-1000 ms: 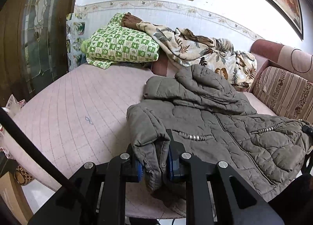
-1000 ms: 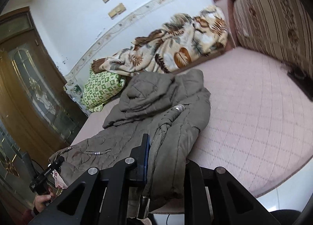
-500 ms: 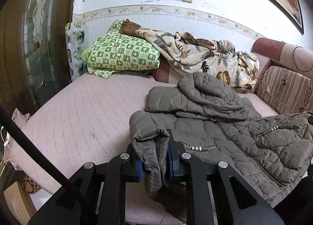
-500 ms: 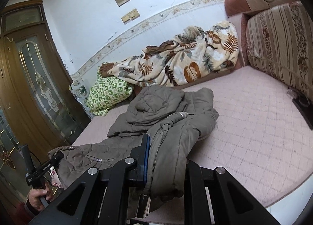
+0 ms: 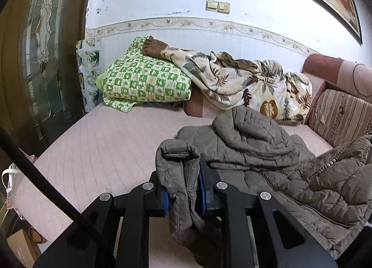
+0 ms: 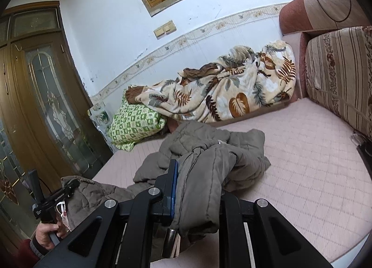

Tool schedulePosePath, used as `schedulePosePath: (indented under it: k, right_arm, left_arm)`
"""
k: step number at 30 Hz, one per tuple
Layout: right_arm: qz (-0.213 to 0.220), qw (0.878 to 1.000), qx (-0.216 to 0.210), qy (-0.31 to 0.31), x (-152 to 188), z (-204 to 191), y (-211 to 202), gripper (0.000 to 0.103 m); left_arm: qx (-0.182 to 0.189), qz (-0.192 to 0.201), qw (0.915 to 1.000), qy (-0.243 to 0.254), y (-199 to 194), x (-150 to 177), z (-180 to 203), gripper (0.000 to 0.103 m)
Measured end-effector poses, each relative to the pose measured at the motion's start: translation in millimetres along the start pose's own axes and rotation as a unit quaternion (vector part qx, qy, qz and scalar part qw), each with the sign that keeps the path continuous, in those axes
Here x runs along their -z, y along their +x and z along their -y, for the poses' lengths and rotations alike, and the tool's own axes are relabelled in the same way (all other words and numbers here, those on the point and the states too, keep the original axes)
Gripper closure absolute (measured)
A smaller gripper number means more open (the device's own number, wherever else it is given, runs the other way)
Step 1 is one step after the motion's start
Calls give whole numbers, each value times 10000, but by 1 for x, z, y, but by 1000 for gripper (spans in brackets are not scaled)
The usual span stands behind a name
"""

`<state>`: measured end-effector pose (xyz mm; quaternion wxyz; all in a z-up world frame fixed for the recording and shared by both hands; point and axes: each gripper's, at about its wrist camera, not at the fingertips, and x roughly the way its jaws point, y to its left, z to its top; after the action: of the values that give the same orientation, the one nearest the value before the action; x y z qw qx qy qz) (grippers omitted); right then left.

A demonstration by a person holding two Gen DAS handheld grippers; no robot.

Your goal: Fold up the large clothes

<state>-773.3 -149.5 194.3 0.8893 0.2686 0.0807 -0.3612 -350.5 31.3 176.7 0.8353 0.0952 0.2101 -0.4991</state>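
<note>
A grey-brown quilted jacket [image 5: 255, 137] lies crumpled on the pink quilted bed [image 5: 104, 147]. My left gripper [image 5: 182, 189] is shut on a bunched corner of the jacket, lifted off the bed, with fabric hanging down between the blue pads. In the right wrist view my right gripper [image 6: 197, 189] is shut on another fold of the jacket [image 6: 209, 151], which drapes over and hides the right finger; a metal zipper pull dangles below. The left gripper [image 6: 55, 198] shows at the lower left of that view, held by a person's hand [image 6: 46, 233].
A green checked pillow [image 5: 144, 79] and a leaf-print blanket [image 5: 244, 82] lie along the far wall. A striped headboard cushion [image 5: 341, 114] stands at the right. A wooden glass-panel door [image 5: 41, 58] is at the left. A box [image 5: 21, 249] sits on the floor.
Both grippers rose, lifting their held jacket edges higher off the bed. The jacket's near part came up and bunched toward the hood. Both grips stayed shut.
</note>
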Motion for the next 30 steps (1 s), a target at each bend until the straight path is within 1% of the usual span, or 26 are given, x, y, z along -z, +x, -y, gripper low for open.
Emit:
schedulePosePath:
  k: [6,11,17,20,24,30]
  right_arm:
    - [64,9999,-74,100,-15,6,10,88]
    - [129,9994,-126,301,-28,13,19,88]
    - [164,9983,-119,542,-47,21,37,88]
    - [169,9976,-93,658,-56,25,48,88]
    - [176,9961,-33,867,-70,33,69,88]
    - [117,9962,73,857,-90,38,103,88]
  left_arm:
    - [-48,48,9999,-90,12,-16,-3,84]
    - [-81,110,9999,-98,24,-34,-2,83]
    - [-109,139,9998,-131,49,-59,0,83]
    - [-138,157,9997,-106,66,-72,3,82]
    - [-101,108,9997,-197,89,-89,5,82]
    - [-102,-29,9992,-398,130,-109,4,82]
